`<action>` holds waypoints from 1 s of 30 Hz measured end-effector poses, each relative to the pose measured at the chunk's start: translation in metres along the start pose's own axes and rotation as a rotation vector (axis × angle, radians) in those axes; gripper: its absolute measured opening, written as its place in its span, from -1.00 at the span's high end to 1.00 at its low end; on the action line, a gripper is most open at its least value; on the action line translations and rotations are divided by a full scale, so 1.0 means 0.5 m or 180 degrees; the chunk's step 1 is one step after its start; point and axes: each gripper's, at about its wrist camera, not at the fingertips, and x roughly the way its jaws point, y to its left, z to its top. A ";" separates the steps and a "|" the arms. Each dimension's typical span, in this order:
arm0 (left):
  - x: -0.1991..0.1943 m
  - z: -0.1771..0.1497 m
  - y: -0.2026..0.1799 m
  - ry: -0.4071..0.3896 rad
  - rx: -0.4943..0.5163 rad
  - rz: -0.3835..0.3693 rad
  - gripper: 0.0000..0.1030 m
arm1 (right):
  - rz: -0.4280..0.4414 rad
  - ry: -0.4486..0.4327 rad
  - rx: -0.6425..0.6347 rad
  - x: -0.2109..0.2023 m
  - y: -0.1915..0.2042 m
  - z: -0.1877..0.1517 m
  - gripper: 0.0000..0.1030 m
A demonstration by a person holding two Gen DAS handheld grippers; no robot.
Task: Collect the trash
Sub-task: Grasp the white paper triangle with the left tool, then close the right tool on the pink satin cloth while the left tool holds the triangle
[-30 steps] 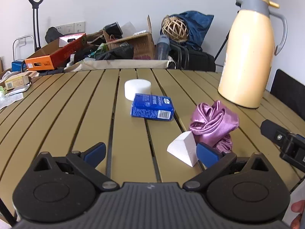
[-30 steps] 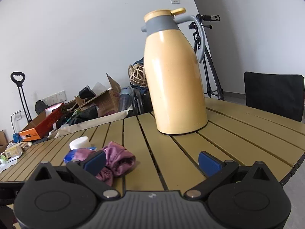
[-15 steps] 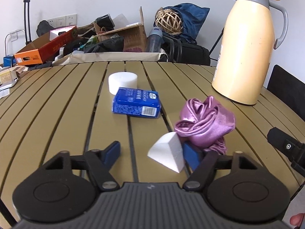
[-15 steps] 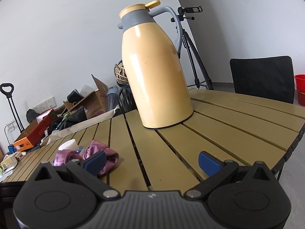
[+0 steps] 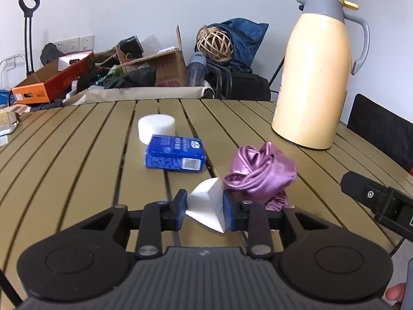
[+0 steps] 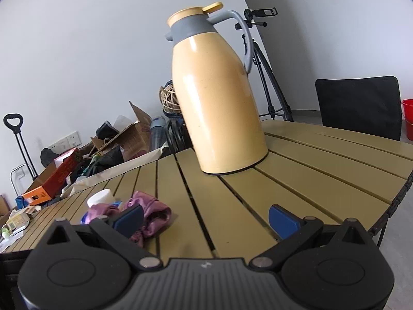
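The left gripper clamps a white foam wedge, purple satin cloth just beyond; the right gripper gapes empty.

**Black linkage grippers with blue pads**

The left black plastic two-finger gripper has a grey ribbed centre plate at 6 o'clock, two round black discs flanking it, silver rivets on jointed black links, and blue rubber pads. The right black plastic two-finger gripper is built the same, with a small pale logo on its ribbed plate.
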 end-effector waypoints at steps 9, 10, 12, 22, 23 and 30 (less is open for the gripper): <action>-0.042 0.010 0.065 -0.0084 -0.0080 0.0167 0.41 | 0.0154 0.0012 -0.0015 -0.009 0.051 0.007 -1.00; -0.047 0.011 0.073 -0.0094 -0.0091 0.0189 0.41 | 0.0181 0.0023 -0.0019 -0.009 0.062 0.008 -1.00; -0.054 0.014 0.092 -0.0104 -0.0127 0.0229 0.41 | 0.0197 0.0040 -0.0062 -0.010 0.084 0.010 -1.00; -0.082 0.019 0.183 -0.0104 -0.0378 0.0343 0.41 | 0.0217 0.0045 -0.0324 -0.003 0.188 0.002 -1.00; -0.085 0.018 0.190 -0.0110 -0.0391 0.0356 0.41 | 0.0207 0.0077 -0.0347 0.003 0.194 0.001 -1.00; -0.095 0.020 0.229 -0.0126 -0.0470 0.0412 0.41 | -0.0083 0.0452 -0.0683 0.069 0.247 -0.009 -1.00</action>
